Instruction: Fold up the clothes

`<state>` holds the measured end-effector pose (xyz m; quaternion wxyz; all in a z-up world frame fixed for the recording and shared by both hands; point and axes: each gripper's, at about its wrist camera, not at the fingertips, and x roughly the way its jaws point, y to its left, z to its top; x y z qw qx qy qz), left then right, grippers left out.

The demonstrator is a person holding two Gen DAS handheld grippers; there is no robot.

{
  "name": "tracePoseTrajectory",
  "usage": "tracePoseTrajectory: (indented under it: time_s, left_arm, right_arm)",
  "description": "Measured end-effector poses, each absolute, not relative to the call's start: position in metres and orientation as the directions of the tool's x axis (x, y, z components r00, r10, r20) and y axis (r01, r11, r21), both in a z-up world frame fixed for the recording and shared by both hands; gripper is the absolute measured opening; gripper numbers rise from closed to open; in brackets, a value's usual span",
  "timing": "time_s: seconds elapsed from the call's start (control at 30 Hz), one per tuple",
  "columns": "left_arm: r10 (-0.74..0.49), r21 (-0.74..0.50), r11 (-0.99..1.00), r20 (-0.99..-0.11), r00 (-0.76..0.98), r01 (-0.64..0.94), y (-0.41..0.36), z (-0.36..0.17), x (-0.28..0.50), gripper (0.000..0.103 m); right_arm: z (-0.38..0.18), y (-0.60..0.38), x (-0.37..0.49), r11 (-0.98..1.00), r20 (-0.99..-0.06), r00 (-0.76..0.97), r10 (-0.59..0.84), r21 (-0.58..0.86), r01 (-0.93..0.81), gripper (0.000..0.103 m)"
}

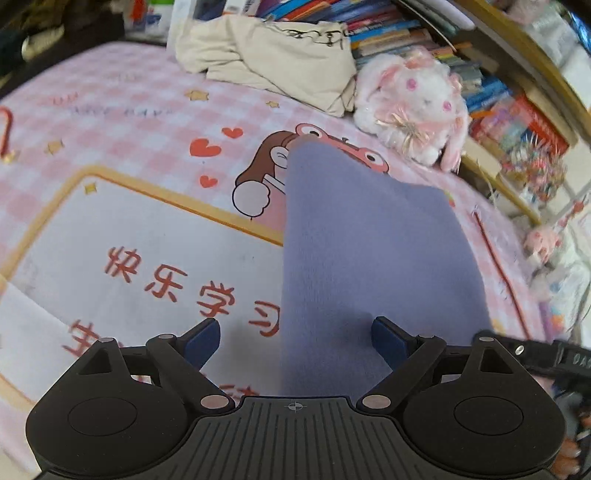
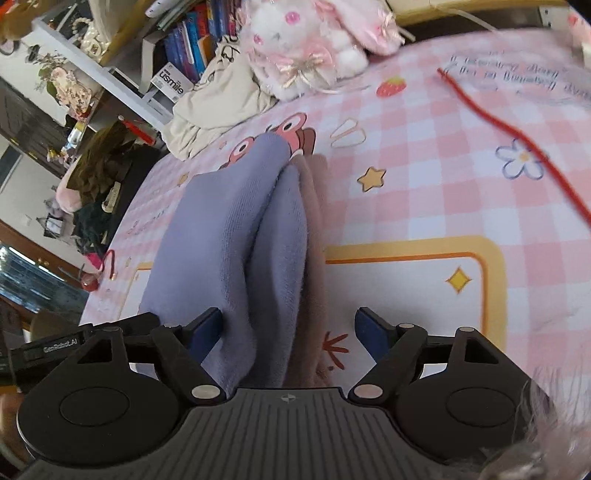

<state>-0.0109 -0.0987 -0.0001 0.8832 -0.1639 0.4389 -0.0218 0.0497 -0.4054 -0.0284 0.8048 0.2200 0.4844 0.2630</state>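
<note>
While both tools sit low over the work surface, the left gripper (image 1: 295,341) has its blue-padded fingers (image 1: 201,341) spread well apart, with the near end of the lavender fleece garment (image 1: 369,251) running up between them; the right-hand pad overlaps the cloth's edge, but neither pad visibly presses it. The right gripper (image 2: 288,336) is likewise spread wide, its left pad (image 2: 207,332) touching the side of the same garment (image 2: 229,236), which shows here as two soft rolled folds lying side by side, with a strip of dusty pink fabric (image 2: 314,229) just beside them on the right; whether that strip belongs to the garment cannot be told. The garment lies on a pink checked cartoon-print mat (image 1: 110,110), its near part over the mat's white panel with red Chinese characters (image 1: 166,280), and its far end covers part of a printed cartoon figure (image 1: 269,166). To the right of the garment a thin red cord (image 2: 517,133) crosses the mat. Beyond the garment's far end a crumpled cream garment (image 1: 280,62) is heaped at the mat's edge, and just to the right of that heap sits a white and pink plush rabbit (image 1: 417,107). Behind both, farther from the lavender garment, rows of books (image 1: 388,33) fill a wooden shelf.
</note>
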Motion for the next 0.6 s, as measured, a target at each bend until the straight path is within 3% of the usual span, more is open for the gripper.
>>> tracePoseTrajectory:
  time_s: [0.03, 0.13, 0.17, 0.2, 0.23, 0.3, 0.33, 0.43, 0.53, 0.6]
  left_arm:
    - [-0.197, -0.323, 0.941, -0.768, 0.610, -0.103, -0.098, -0.002, -0.009, 0.092]
    - [-0.239, -0.364, 0.926, -0.766, 0.597, -0.097, -0.095, -0.008, -0.003, 0.090]
    - [-0.253, -0.378, 0.921, -0.765, 0.593, -0.095, -0.094, -0.010, -0.001, 0.089]
    - [-0.266, -0.391, 0.916, -0.763, 0.589, -0.093, -0.093, -0.012, 0.001, 0.080]
    - [-0.280, -0.405, 0.910, -0.762, 0.584, -0.091, -0.093, -0.013, 0.003, 0.061]
    - [-0.308, -0.432, 0.898, -0.758, 0.575, -0.088, -0.091, -0.017, 0.007, 0.054]
    - [-0.289, -0.390, 0.919, -0.764, 0.577, -0.055, -0.097, -0.012, 0.006, 0.050]
    - [-0.273, -0.293, 0.955, -0.788, 0.553, 0.053, -0.112, 0.000, -0.001, 0.048]
    - [-0.280, -0.255, 0.959, -0.809, 0.517, 0.120, -0.116, 0.006, -0.006, 0.052]
    - [-0.301, -0.284, 0.952, -0.819, 0.489, 0.112, -0.108, 0.003, -0.004, 0.059]
  right_arm:
    - [-0.030, -0.404, 0.052, 0.758, -0.661, 0.388, 0.643, 0.620, -0.201, 0.076]
    - [-0.034, -0.399, 0.056, 0.740, -0.658, 0.360, 0.662, 0.651, -0.170, 0.049]
    - [-0.033, -0.397, 0.055, 0.741, -0.659, 0.358, 0.661, 0.649, -0.172, 0.047]
    - [-0.030, -0.394, 0.051, 0.751, -0.662, 0.369, 0.652, 0.632, -0.192, 0.041]
    - [-0.026, -0.391, 0.047, 0.762, -0.665, 0.382, 0.641, 0.610, -0.217, 0.038]
    - [-0.015, -0.385, 0.036, 0.786, -0.667, 0.417, 0.617, 0.552, -0.281, 0.032]
    - [-0.010, -0.382, 0.030, 0.794, -0.669, 0.427, 0.608, 0.522, -0.312, 0.029]
    - [0.001, -0.374, 0.009, 0.808, -0.693, 0.425, 0.583, 0.436, -0.397, 0.027]
    - [-0.005, -0.380, 0.003, 0.810, -0.723, 0.379, 0.578, 0.455, -0.370, 0.032]
    - [-0.012, -0.389, 0.006, 0.806, -0.719, 0.366, 0.591, 0.508, -0.303, 0.054]
